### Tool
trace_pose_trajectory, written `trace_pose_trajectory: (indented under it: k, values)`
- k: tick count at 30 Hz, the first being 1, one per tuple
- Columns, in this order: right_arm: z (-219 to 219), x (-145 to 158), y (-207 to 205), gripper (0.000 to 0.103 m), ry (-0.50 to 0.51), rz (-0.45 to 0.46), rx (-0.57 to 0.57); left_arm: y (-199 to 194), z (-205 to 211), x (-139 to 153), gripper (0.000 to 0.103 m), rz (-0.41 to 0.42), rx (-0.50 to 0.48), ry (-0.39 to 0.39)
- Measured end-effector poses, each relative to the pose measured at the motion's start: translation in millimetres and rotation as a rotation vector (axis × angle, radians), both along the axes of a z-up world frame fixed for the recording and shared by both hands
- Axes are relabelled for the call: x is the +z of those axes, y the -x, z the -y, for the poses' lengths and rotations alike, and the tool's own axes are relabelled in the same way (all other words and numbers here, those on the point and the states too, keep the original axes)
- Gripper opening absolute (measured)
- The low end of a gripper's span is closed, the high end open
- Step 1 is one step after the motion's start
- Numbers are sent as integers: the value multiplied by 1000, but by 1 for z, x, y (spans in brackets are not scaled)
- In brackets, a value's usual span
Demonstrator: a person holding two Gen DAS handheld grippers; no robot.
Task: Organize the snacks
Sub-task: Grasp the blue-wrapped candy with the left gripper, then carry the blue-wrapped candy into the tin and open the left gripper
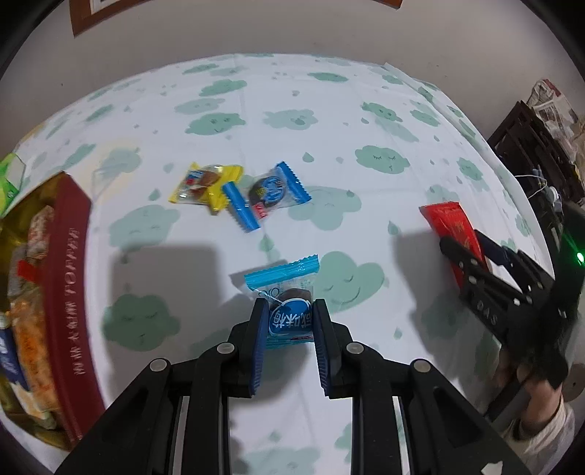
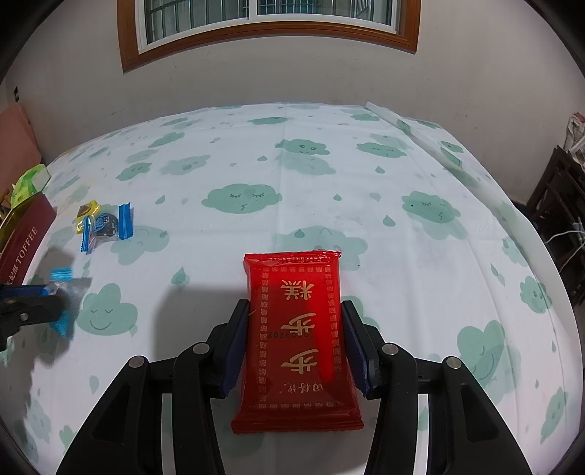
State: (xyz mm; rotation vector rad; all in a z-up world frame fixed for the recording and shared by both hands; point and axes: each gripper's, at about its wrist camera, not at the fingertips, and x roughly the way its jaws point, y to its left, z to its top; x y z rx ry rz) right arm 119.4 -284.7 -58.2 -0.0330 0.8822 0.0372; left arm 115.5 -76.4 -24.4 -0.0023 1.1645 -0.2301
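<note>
— White tablecloth (image 2: 292, 164) printed with green clouds and raindrops, spread over a wide table. Plain pale wall behind, brown-framed barred window (image 2: 270, 22) above, dark wooden furniture (image 2: 559, 204) at the right edge.

— And on the cloth?

— Four snacks in all. One yellow-wrapped sweet (image 1: 204, 184) and one blue-wrapped sweet (image 1: 270, 193), touching, near the middle of the left wrist view. One more blue-wrapped sweet, the held blue sweet (image 1: 281, 277), pinched at its near half between the blue pads of the left gripper (image 1: 290, 305). One red packet (image 2: 292, 274) with gold characters, gripped along both long edges by the right gripper (image 2: 294, 305).

— Anything else counted?

— One dark red box (image 1: 69, 277) lettered TOFFEE at the left edge of the table, well apart from the loose pair. One green pack (image 2: 29, 182) just beyond it. Two grippers, both closed on a snack.

— Differences between the views?

— Only from the left wrist: inside of the box, crowded with assorted wrapped packets (image 1: 33, 274); also a hand (image 1: 526, 394) in a pale sleeve behind the right gripper, and the red packet seen edge-on, raised at a slant. Only from the right wrist: window, full face of the red packet, box lettering readable. Left gripper there just a dark blur at the left margin, blue wrapper smeared at its tip.
</note>
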Motion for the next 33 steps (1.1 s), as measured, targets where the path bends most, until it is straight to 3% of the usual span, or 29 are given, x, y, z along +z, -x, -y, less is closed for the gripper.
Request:
trace_pose_trajectory:
  k: [7, 13, 20, 33]
  values:
    - [0, 0, 0, 50, 1, 0, -1, 11, -44, 36, 21, 104, 40, -19]
    - [0, 0, 0, 50, 1, 0, -1, -2, -107, 56, 21, 171, 158, -58]
    - [0, 0, 0, 50, 1, 0, -1, -26, -174, 40, 21, 155, 296, -119]
    - [0, 1, 0, 51, 2, -1, -2, -39, -203, 2, 21, 81, 333, -164]
